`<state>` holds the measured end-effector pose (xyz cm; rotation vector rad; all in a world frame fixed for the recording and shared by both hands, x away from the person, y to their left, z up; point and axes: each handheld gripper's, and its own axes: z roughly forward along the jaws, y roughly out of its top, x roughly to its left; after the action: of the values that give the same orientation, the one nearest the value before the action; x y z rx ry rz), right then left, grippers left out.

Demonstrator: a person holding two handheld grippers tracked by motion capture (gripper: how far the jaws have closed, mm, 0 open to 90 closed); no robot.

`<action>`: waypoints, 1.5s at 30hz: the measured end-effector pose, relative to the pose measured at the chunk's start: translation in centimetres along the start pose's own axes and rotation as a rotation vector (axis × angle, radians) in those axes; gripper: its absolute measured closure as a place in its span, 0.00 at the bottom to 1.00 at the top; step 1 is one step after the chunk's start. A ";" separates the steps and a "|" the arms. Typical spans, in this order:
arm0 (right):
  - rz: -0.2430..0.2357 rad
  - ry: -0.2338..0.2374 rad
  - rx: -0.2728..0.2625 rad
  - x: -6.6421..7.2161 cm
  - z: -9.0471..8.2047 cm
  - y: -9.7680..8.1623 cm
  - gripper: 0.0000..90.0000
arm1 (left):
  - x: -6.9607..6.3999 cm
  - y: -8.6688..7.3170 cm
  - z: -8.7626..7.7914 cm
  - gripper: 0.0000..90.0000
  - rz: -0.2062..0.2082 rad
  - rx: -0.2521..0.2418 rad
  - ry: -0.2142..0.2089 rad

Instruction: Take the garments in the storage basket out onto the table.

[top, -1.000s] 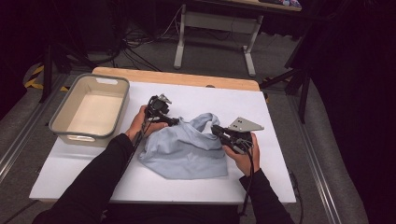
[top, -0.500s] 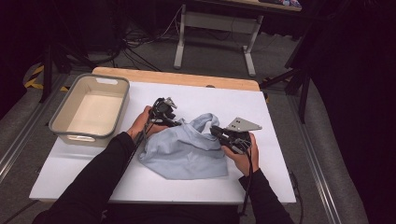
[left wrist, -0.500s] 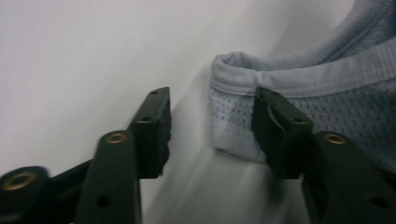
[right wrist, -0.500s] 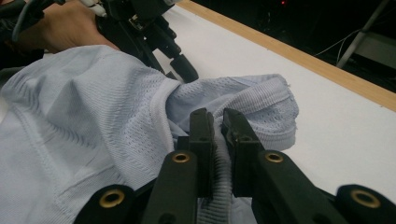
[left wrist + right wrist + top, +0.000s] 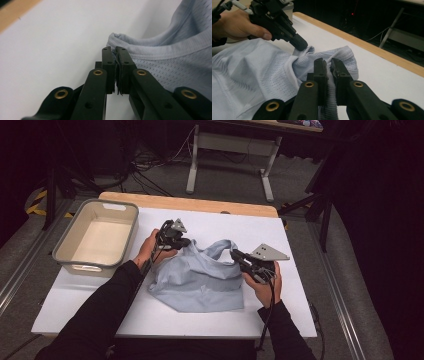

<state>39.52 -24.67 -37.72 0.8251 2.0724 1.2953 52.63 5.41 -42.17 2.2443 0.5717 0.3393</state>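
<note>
A light blue mesh shirt [image 5: 200, 280] lies crumpled on the white tabletop [image 5: 90, 305]. My left gripper [image 5: 186, 241] is at the shirt's upper left edge; its jaws have just been closing and now pinch a ribbed hem [image 5: 140, 50] between them [image 5: 115, 50]. My right gripper [image 5: 234, 254] holds the shirt's upper right part, its jaws [image 5: 329, 62] shut on a fold of fabric [image 5: 249, 75]. In the right gripper view the left gripper [image 5: 299, 45] grips the cloth just beyond my right jaws. The cloth rises in a ridge between the two grippers.
A grey bin with a beige inside [image 5: 65, 250] stands at the table's left. A wooden strip [image 5: 200, 204] runs along the far edge. Beyond the table are a metal frame [image 5: 230, 155] and cables on a dark floor.
My left gripper has shut on the shirt's edge and risen a little. The cloth between the two grippers has pulled up and bunched. My right gripper has kept still.
</note>
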 end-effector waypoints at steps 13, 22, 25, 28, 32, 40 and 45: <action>-0.001 -0.026 -0.067 0.2 -1.3 1.0 0.92 | -2.1 2.1 -6.5 0.96 0.086 -0.172 0.100; -0.009 -0.020 -0.122 1.4 -2.1 2.2 0.91 | -3.9 2.6 -11.4 0.96 0.118 -0.273 0.136; -0.022 -0.007 -0.127 1.8 -2.4 2.4 0.91 | -5.0 2.2 -12.9 0.96 0.140 -0.315 0.119; -0.048 0.005 -0.128 2.7 -2.6 2.5 0.92 | -6.6 1.6 -14.0 0.96 0.167 -0.354 0.082; -0.090 0.050 -0.101 4.3 -2.3 2.3 0.92 | -9.1 0.2 -14.7 0.96 0.228 -0.368 0.009; -0.152 0.127 -0.006 7.2 -1.1 -0.1 0.92 | -13.0 -3.8 -13.0 0.96 0.262 -0.277 -0.106; -0.158 0.169 0.078 8.3 0.4 -2.7 0.92 | -14.0 -5.7 -11.1 0.96 0.247 -0.224 -0.151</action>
<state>33.78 -19.21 -41.42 0.5876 2.2827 1.2423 34.31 8.78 -39.96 2.1022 0.1670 0.3362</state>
